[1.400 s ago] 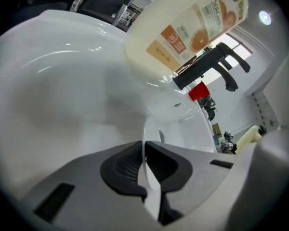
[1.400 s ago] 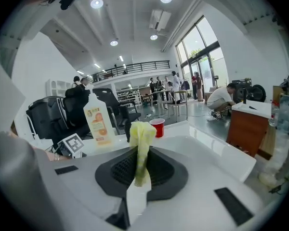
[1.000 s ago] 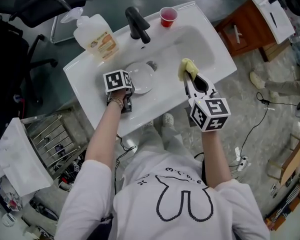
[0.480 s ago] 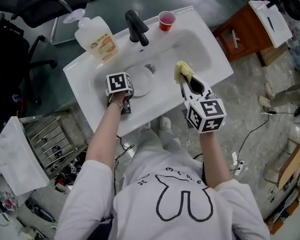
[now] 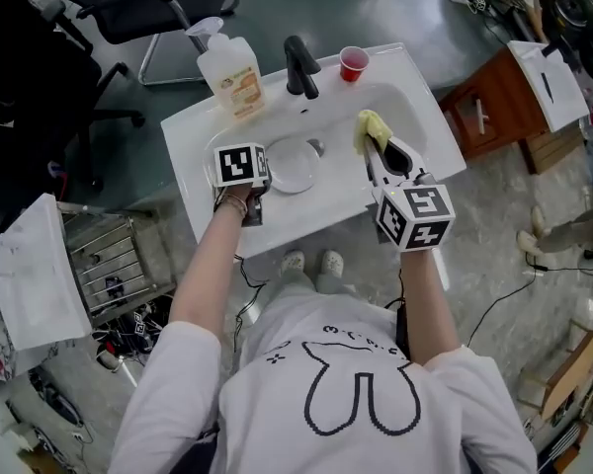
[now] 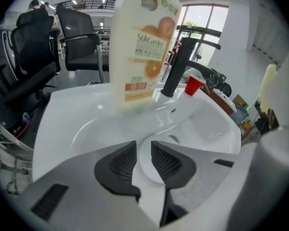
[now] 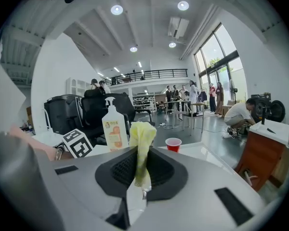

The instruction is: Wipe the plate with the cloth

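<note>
A small white plate (image 5: 295, 166) is in the white sink's basin (image 5: 415, 107), next to the drain. My left gripper (image 5: 266, 174) is at the plate's left rim. In the left gripper view its dark pads (image 6: 121, 163) are closed on the rim of the plate (image 6: 153, 166). My right gripper (image 5: 375, 148) hangs over the right side of the basin, shut on a yellow cloth (image 5: 373, 126). In the right gripper view the cloth (image 7: 142, 138) sticks up bunched from between the jaws of that gripper (image 7: 143, 163). The cloth and plate are apart.
A soap pump bottle (image 5: 233, 67), a black faucet (image 5: 300, 65) and a red cup (image 5: 354, 62) stand along the sink's back edge. A wooden cabinet (image 5: 494, 107) is at the right, a wire rack (image 5: 109, 265) at the left and office chairs behind.
Both grippers have lifted a little over the basin, the left still on the plate's rim and the right still holding the cloth. The head view has shifted.
</note>
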